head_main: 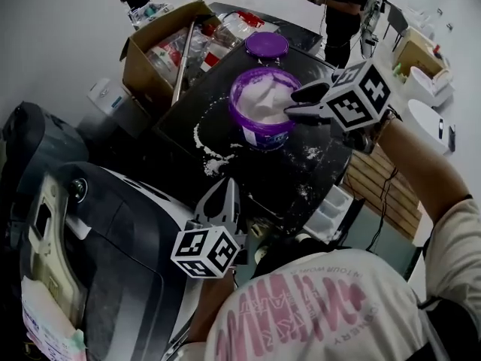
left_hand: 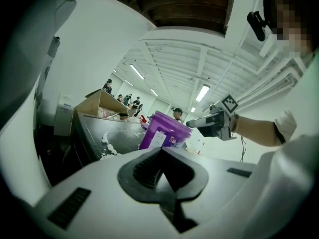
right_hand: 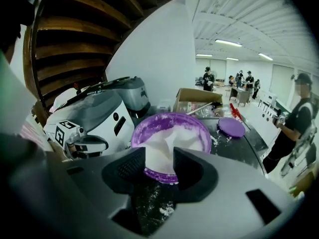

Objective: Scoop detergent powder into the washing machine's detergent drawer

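Observation:
A purple tub (head_main: 259, 130) full of white detergent powder stands open on the black table (head_main: 316, 175); its purple lid (head_main: 266, 45) lies behind it. My right gripper (head_main: 291, 104) hangs over the tub's right rim, tilted down. In the right gripper view the right gripper (right_hand: 159, 158) is open, with the tub (right_hand: 149, 128) just beyond the jaws and nothing between them. My left gripper (head_main: 228, 183) is low at the table's near edge, by the washing machine (head_main: 113, 232). In its own view the left gripper (left_hand: 160, 153) looks shut and empty, pointing at the tub (left_hand: 162, 133).
Spilled powder (head_main: 207, 145) streaks the table left of the tub. A cardboard box (head_main: 150, 55) of packets and a long metal rod stands at the back left. A white tray-like part (head_main: 331, 213) sits below the table's right edge. People stand at the far back (head_main: 342, 10).

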`<action>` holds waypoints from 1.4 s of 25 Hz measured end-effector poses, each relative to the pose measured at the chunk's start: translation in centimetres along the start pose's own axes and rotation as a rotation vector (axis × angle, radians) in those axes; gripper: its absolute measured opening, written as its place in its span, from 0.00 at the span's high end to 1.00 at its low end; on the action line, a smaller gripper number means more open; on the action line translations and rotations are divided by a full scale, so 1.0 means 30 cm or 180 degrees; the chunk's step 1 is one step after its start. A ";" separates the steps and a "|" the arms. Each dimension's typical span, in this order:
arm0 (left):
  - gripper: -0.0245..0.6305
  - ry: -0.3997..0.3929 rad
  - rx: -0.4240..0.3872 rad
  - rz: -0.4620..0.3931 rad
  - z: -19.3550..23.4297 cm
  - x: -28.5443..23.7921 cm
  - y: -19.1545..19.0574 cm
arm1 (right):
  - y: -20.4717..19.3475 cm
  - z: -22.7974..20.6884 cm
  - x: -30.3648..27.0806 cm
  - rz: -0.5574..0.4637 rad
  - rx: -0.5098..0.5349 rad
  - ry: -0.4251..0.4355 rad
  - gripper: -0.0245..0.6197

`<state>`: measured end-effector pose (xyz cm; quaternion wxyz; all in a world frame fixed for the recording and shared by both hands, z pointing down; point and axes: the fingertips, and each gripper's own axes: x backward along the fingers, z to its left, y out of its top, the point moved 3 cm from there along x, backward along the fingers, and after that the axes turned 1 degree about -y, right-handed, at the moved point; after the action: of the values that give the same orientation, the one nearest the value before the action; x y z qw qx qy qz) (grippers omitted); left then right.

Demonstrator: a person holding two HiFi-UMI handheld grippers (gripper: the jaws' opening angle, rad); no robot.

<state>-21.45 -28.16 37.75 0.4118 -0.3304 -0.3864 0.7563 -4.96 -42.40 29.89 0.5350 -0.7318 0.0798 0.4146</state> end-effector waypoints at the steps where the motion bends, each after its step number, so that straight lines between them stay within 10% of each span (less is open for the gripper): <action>1: 0.96 0.0002 0.0008 -0.0001 0.002 0.001 -0.003 | 0.000 -0.003 -0.013 0.0100 0.0020 0.0015 0.69; 21: 0.96 0.0042 0.0120 0.0027 0.040 -0.003 -0.030 | 0.106 -0.068 -0.155 0.0684 0.0231 -0.0056 0.70; 35: 0.96 0.0113 0.0131 0.0058 0.047 -0.002 -0.030 | 0.104 -0.043 -0.185 0.0810 0.0397 0.0066 0.93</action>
<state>-22.25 -28.32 39.23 0.4185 -0.3386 -0.3604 0.7618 -9.62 -46.61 31.60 0.5216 -0.6853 0.2032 0.4657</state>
